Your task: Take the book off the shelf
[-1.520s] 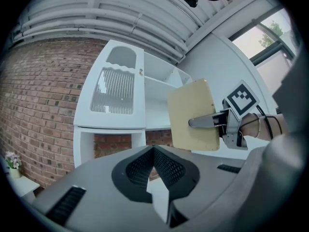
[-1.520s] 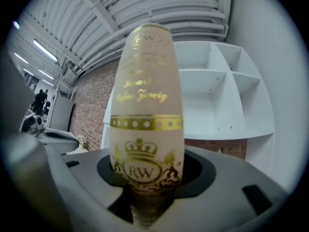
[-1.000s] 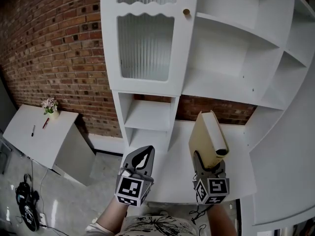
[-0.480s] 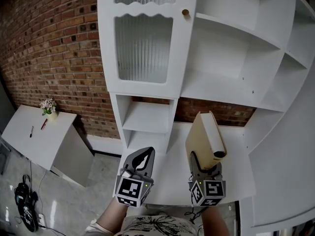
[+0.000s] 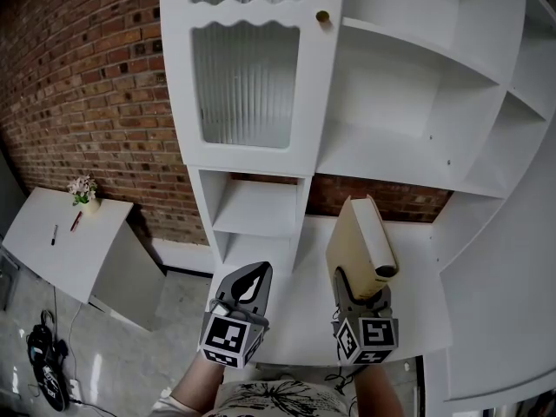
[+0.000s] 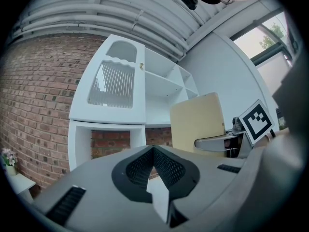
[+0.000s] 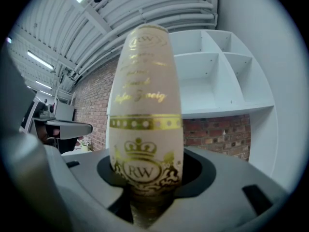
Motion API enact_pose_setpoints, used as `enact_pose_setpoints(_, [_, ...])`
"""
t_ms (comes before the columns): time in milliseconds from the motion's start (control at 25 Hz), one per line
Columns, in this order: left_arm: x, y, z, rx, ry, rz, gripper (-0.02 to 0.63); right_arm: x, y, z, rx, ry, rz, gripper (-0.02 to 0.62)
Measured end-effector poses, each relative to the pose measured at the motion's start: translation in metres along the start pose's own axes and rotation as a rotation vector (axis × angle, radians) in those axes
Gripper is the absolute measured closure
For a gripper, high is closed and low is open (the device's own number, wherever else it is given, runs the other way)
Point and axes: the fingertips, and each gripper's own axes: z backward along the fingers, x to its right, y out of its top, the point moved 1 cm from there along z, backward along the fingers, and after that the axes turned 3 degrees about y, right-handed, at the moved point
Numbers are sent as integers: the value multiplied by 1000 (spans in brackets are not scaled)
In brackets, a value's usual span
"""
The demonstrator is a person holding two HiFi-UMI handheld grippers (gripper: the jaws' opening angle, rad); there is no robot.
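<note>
A cream hardback book (image 5: 358,240) with gold print on its spine (image 7: 145,105) stands upright in my right gripper (image 5: 358,285), over the white desk top (image 5: 419,268) in front of the shelf unit. The right jaws close on the book's lower end (image 7: 144,187). The white shelf (image 5: 408,111) behind it has bare compartments. My left gripper (image 5: 249,282) hangs to the left of the book, jaws together with nothing between them (image 6: 154,164). In the left gripper view the book (image 6: 197,121) and the right gripper (image 6: 227,141) show at the right.
A white cabinet with a ribbed glass door (image 5: 243,76) and a small knob (image 5: 322,16) stands left of the open shelves, with two small cubbies (image 5: 256,208) below. Brick wall (image 5: 95,102) is behind. A low white table with a flower pot (image 5: 83,189) sits at far left.
The right gripper with the book has drifted slightly left and toward me. The shelf unit has shifted a little left in view. The left gripper has barely moved.
</note>
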Motion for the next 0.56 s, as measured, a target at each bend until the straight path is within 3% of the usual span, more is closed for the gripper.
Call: enact_pose_setpoints(560, [-1, -4, -18, -9, -20, -2, 598, 3, 2, -18, -2, 33, -7, 370])
